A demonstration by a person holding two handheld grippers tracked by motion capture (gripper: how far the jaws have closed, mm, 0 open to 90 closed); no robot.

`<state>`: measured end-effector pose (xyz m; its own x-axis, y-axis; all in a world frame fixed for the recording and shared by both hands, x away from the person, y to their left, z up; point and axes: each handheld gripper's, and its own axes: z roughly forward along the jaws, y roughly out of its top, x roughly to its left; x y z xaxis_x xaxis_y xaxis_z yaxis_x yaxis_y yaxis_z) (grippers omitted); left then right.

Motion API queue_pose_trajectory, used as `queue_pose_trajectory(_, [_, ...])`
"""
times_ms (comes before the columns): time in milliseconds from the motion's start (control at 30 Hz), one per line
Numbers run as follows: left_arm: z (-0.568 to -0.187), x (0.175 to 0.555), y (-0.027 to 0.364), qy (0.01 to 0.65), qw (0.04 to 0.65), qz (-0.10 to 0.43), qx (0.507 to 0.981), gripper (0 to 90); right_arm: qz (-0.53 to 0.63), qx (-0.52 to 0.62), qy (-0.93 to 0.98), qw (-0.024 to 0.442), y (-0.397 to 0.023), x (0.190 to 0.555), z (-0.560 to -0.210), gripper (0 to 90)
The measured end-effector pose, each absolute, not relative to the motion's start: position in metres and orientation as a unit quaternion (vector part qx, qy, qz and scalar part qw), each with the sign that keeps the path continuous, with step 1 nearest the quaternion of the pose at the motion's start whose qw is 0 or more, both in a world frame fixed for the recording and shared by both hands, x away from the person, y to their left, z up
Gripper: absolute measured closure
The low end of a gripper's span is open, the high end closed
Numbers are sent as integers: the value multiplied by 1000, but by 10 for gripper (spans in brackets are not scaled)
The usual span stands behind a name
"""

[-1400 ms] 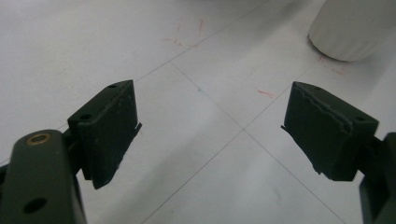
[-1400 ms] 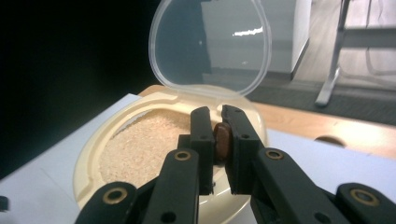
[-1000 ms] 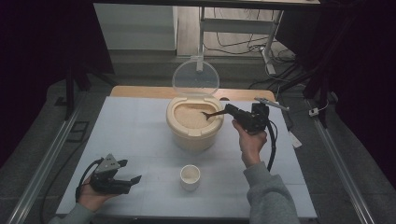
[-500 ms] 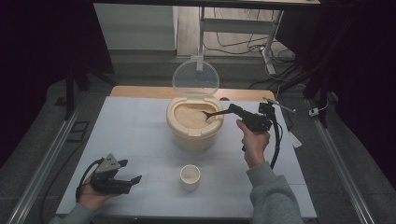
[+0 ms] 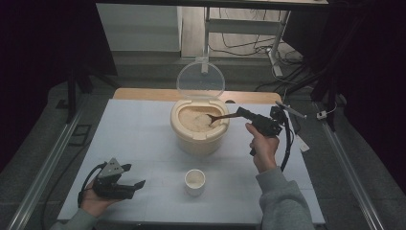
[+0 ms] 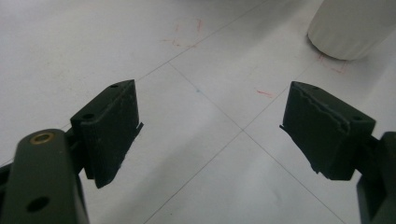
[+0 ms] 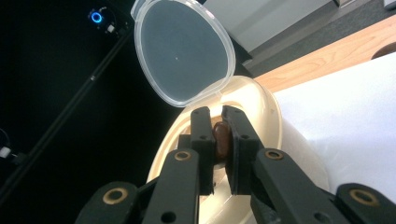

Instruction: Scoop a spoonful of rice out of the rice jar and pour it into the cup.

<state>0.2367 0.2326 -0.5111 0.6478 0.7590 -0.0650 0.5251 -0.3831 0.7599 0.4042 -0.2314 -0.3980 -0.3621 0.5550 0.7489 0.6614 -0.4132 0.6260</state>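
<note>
A cream tub (image 5: pixel 198 136) of pale grain stands mid-table with its clear lid (image 5: pixel 201 79) hinged up. My right gripper (image 5: pixel 241 113) is shut on the handle of a brown spoon (image 5: pixel 218 117), and the spoon's bowl lies in the grain. In the right gripper view the jaws (image 7: pixel 217 114) pinch the brown handle (image 7: pixel 222 142) over the tub's rim (image 7: pixel 261 105), below the lid (image 7: pixel 184 51). A small white cup (image 5: pixel 195 181) stands in front of the tub. My left gripper (image 5: pixel 136 184) rests open on the table at front left, nothing between its fingers (image 6: pixel 210 126). The cup (image 6: pixel 348 25) is ahead and to its right.
The white table mat (image 5: pixel 134 139) has thin grid lines and faint red marks (image 6: pixel 187 32). A wooden strip (image 5: pixel 143 94) runs along the far edge. Cables and a metal stand (image 5: pixel 275 52) lie beyond the table. Dark rails (image 5: pixel 48 163) flank both sides.
My right hand has shifted slightly to the right with the spoon, whose bowl stays in the grain. The left gripper has not moved.
</note>
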Motion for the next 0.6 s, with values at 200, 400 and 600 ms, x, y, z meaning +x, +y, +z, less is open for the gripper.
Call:
queue_pose_trajectory(200, [-511,237,232,392,392,150,819,188,-632,-571,-520,65,-239,404,-400,831])
queue_pose_trajectory(400, [-511,237,232,392,392,149,819,188,-636,-576,-507,85,-245,405,-403,831])
queue_pose_trajectory(600, [-511,237,232,391,392,149,819,189,-639,-576,-501,93,-247,405,-404,832])
